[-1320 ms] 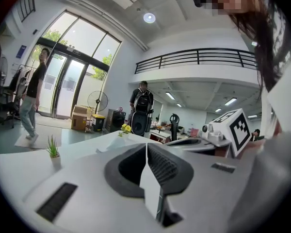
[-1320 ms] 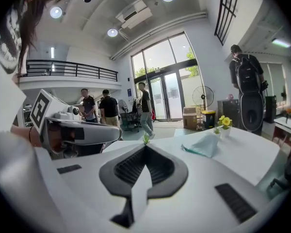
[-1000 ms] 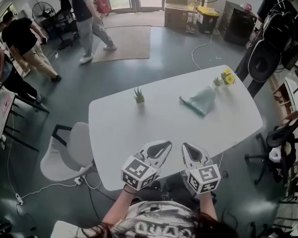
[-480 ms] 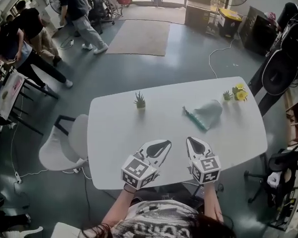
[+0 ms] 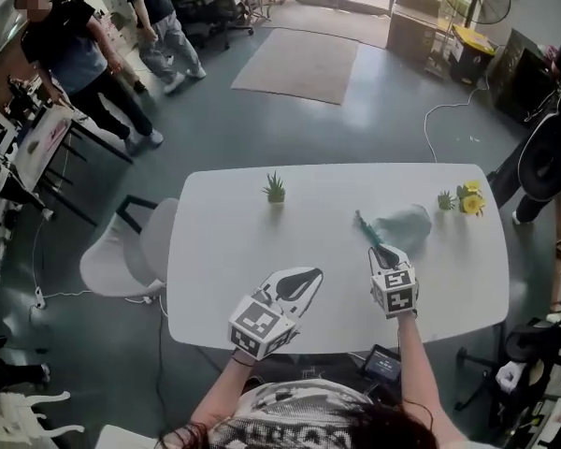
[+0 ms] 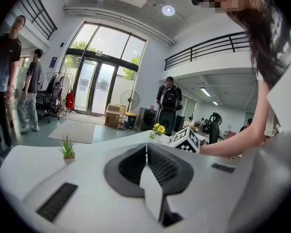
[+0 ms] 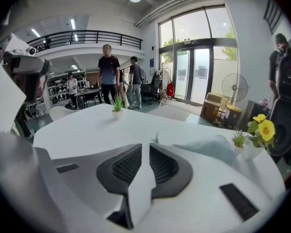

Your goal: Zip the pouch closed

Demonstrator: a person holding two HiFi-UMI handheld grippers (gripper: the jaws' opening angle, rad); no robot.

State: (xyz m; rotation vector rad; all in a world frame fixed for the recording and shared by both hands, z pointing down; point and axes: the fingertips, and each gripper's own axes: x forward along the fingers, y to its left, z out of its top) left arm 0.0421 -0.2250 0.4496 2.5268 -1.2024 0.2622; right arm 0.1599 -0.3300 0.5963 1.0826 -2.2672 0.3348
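The pouch (image 5: 407, 223) lies toward the far right of the white table (image 5: 224, 241). It is a pale blue-green bag, slumped and half flat, with its darker teal zip edge (image 5: 367, 229) turned to the left and running toward the near side. Just beyond it on the right stand a small succulent (image 5: 446, 199) and a pot of yellow flowers (image 5: 469, 198). Another little green plant (image 5: 275, 188) sits well apart on the far left.

The right gripper (image 5: 383, 249) is at the near end of the zip edge. Its jaws are opening, with only a narrow gap so far and nothing between them. In the right gripper view a small tab (image 7: 156, 139) stands up just past the tips, probably the pull, though it is too small to be sure. The left gripper (image 5: 310, 275) hangs over bare table nearer the person, well apart from the pouch, with its jaws together on nothing.

The pouch looks light, thin and soft, so it should buckle and slide on the smooth top if the zip is dragged with nothing holding it (the table offers no grip). One gripper should pinch the fabric at the end of the zip to keep the track taut. The other should take the pull squarely, since so small a tab could easily slip from the pads.
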